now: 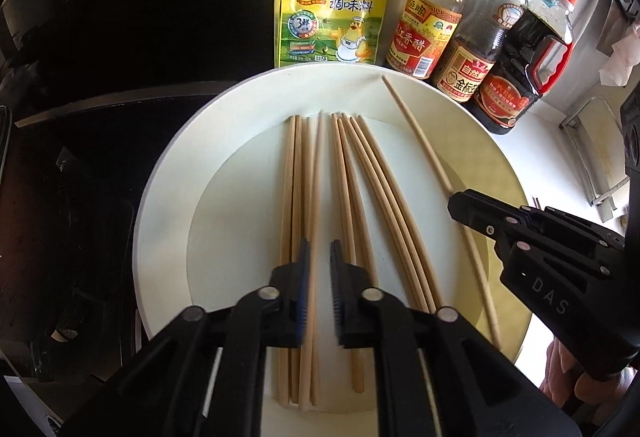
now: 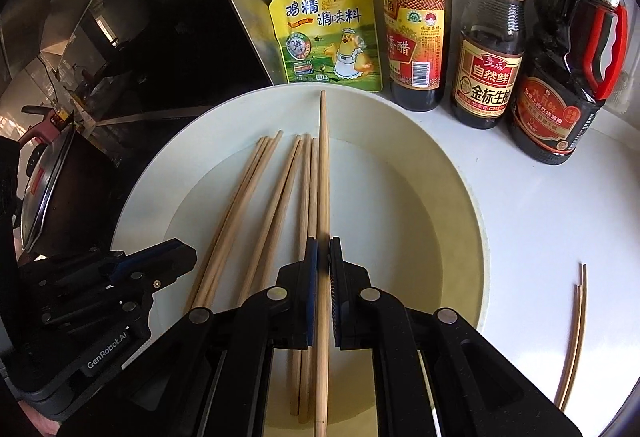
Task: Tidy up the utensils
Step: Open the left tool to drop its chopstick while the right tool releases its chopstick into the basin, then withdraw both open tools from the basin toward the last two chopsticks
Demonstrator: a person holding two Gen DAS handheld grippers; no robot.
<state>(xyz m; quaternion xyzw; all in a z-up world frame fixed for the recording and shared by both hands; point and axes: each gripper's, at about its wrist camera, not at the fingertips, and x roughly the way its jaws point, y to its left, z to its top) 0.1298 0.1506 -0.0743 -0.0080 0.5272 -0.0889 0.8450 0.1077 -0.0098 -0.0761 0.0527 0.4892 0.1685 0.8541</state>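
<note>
A pale round plate (image 1: 168, 197) (image 2: 440, 173) holds several wooden chopsticks (image 1: 292, 177) lying side by side. My left gripper (image 1: 319, 269) hangs low over the near part of the plate. Its jaws stand slightly apart around one chopstick (image 1: 318, 165), with white plate showing beside it. My right gripper (image 2: 323, 257) straddles a single chopstick (image 2: 324, 165) that lies apart to the right, its far end on the rim. The pads sit close on either side without clamping it. Each gripper also shows in the other view: the right gripper (image 1: 454, 203), the left gripper (image 2: 188, 257).
Behind the plate stand a yellow seasoning pouch (image 1: 334, 5) (image 2: 324, 25) and three sauce bottles (image 1: 428, 25) (image 2: 486, 57). A black stovetop (image 1: 120, 37) borders the left, with a lidded wok (image 2: 44, 189). Two thin golden chopsticks (image 2: 576, 337) lie on the white counter at the right.
</note>
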